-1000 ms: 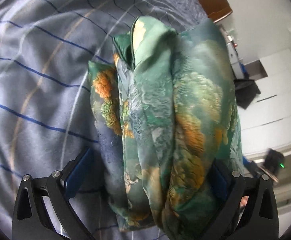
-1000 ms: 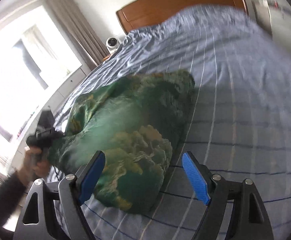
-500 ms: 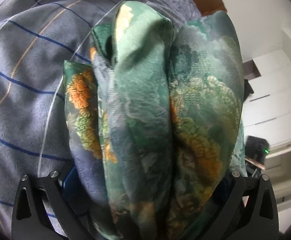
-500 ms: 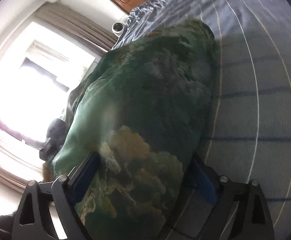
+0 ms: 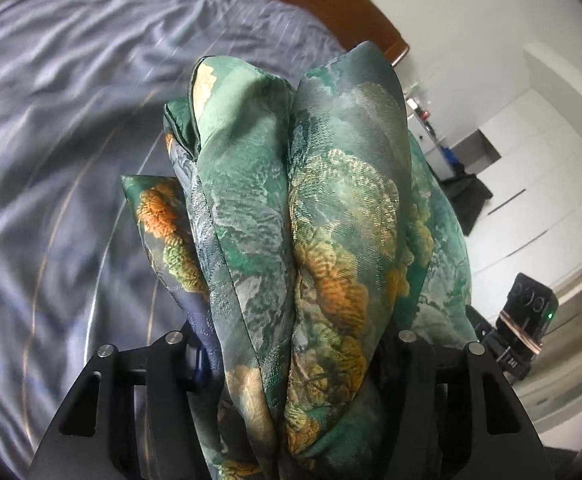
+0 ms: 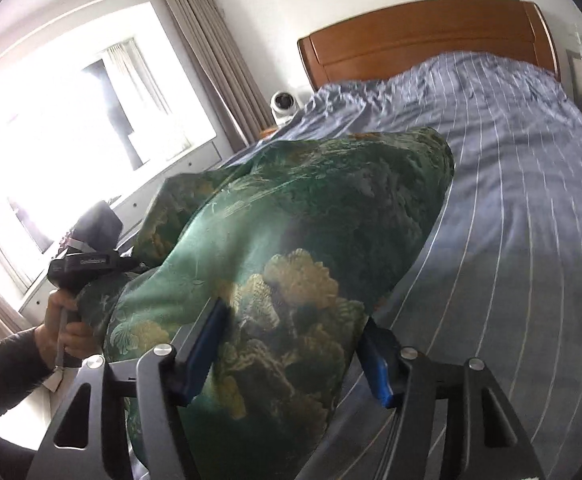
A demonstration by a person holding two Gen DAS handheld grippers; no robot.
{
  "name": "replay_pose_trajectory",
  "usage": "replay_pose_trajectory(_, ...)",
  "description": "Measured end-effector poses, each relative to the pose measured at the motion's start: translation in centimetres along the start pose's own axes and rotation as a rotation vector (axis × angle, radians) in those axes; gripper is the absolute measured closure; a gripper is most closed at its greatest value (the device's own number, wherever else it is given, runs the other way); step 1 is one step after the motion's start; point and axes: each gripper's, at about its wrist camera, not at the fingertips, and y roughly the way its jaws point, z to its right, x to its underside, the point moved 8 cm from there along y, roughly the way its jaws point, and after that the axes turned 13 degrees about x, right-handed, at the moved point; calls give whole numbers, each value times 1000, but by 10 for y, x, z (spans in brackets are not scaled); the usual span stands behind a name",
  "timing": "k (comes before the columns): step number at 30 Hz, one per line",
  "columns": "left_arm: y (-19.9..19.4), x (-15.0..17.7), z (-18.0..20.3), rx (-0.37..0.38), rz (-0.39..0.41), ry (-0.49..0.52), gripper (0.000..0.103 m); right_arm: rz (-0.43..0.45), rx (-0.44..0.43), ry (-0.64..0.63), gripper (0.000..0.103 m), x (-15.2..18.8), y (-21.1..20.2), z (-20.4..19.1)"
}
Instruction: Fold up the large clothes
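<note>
Clamping down with both tools, I have the folded garment point(image 5: 311, 240) caught at each end. My left tool point(image 5: 291, 360) has just been closing and now squeezes a thick stack of green and orange layers, its blue pads all but buried in the cloth. My right tool point(image 6: 291, 356) has also just been closing, and its pads point(image 6: 207, 344) press into the bundle's near end from both sides. A second ago both tools stood wider, the left loosely around the cloth and the right short of it with nothing between the pads; half a second ago the cloth was already between both.

In the right wrist view the bundle fills the middle, sagging toward 9 o'clock, where my left hand point(image 6: 65, 328) holds the other tool. Beyond it the striped bed point(image 6: 511, 200) runs toward 12 o'clock up to the wooden headboard point(image 6: 423, 36). The bed is blurred in the left view and sat closer under the bundle earlier, so I judge the garment is coming off the bed. That suggests the folding itself is finished and I am carrying the bundle away.
</note>
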Motion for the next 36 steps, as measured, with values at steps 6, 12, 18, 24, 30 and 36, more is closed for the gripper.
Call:
replay_pose_trajectory(6, 45, -39, -10, -90, -15, 52, 41, -46, -13, 39, 39, -29, 56, 46)
replay_pose_trajectory(12, 55, -17, -58, -193, -44, 18, 16, -184, 17, 161, 31, 4, 124, 89)
replay_pose_trajectory(18, -4, -10, -3, -376, 79, 263, 7, -57, 176, 116, 19, -3, 69, 87)
replay_pose_trajectory(24, -52, 34, 93, -601, 282, 538, 0, 54, 556, -116, 19, -5, -12, 62)
replay_pose_trajectory(30, -42, 81, 119, -610, 245, 506, 0, 147, 702, -108, 18, 13, -82, 40)
replay_pose_trajectory(36, -36, 124, 141, -574, 223, 449, 0, 55, 692, -68, 14, 48, -109, 23)
